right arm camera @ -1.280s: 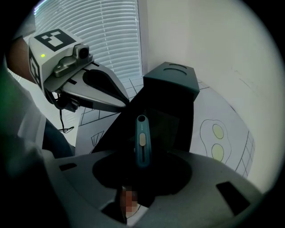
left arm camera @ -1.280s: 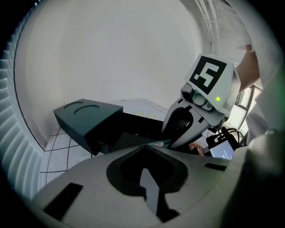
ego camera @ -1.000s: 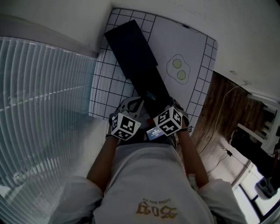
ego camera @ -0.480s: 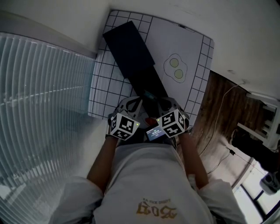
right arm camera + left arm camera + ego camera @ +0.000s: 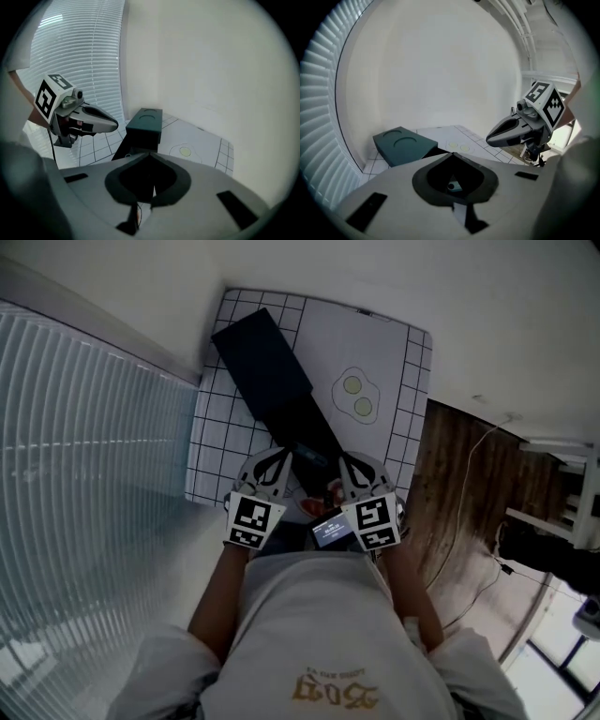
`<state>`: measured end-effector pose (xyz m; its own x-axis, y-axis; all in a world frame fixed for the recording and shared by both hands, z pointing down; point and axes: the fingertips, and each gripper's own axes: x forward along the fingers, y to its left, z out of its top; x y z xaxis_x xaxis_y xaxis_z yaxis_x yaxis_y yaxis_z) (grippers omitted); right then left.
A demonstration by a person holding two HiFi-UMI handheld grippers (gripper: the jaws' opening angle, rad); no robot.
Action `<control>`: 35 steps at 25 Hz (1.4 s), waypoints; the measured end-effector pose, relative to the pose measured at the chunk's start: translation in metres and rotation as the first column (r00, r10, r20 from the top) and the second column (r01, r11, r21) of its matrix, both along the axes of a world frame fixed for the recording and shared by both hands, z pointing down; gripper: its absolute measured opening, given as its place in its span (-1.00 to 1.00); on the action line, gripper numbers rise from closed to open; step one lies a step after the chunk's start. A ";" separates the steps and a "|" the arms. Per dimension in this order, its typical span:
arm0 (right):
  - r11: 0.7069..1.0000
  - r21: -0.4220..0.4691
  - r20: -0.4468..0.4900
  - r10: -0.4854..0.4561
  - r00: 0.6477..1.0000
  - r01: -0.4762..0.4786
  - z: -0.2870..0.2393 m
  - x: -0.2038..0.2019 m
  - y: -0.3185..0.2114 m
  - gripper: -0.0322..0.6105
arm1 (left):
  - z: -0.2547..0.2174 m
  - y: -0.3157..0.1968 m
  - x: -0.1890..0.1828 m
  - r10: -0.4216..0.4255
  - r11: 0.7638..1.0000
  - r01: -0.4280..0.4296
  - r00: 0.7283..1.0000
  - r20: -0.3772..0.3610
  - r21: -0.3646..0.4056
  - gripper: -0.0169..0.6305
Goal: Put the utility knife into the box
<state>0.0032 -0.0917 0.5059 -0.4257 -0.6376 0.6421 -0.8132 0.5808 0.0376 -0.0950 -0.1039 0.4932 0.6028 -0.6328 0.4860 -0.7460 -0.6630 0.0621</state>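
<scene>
Starting at the right gripper (image 5: 150,153): pinched fully shut, tips pressed together, nothing caught in there. Same deal with the left gripper (image 5: 453,154), closed up and empty going by its own view, just peeking through the gap behind the tips at a teal bit, most likely the utility knife (image 5: 454,186). Seems to be lying down in the low near end of the box (image 5: 314,432), between and a touch ahead of both sets of tips, gripped by neither. Probably explains the empty clenched jaws: no reason to stay spread with the drop-off apparently done. Both held side by side, close to the body, noses tipped down at that near end, so handy for a nudge or for closing up. Box laid diagonally across the gridded mat (image 5: 403,381), low open end toward the person for easy reach, taller dark block (image 5: 404,144) with two round dimples parked at the far end, out of the way. Fried-egg doodle (image 5: 354,397) just beside the box, untouched. Can't tell lid from body on that block, honestly.
</scene>
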 end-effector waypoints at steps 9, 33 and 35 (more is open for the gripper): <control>0.968 0.189 0.141 0.142 0.980 -0.168 -0.082 0.036 0.007 -0.88 | -0.091 -0.001 0.022 0.025 0.969 -0.023 1.000 -0.005 0.246 -0.93; 0.843 0.445 0.268 0.196 0.943 -0.301 -0.179 0.061 0.019 -0.88 | -0.183 0.012 0.031 0.009 0.898 0.044 0.993 -0.120 0.438 -0.93; 0.845 0.443 0.271 0.194 0.943 -0.301 -0.178 0.061 0.018 -0.88 | -0.183 0.012 0.032 0.009 0.898 0.044 0.993 -0.119 0.437 -0.93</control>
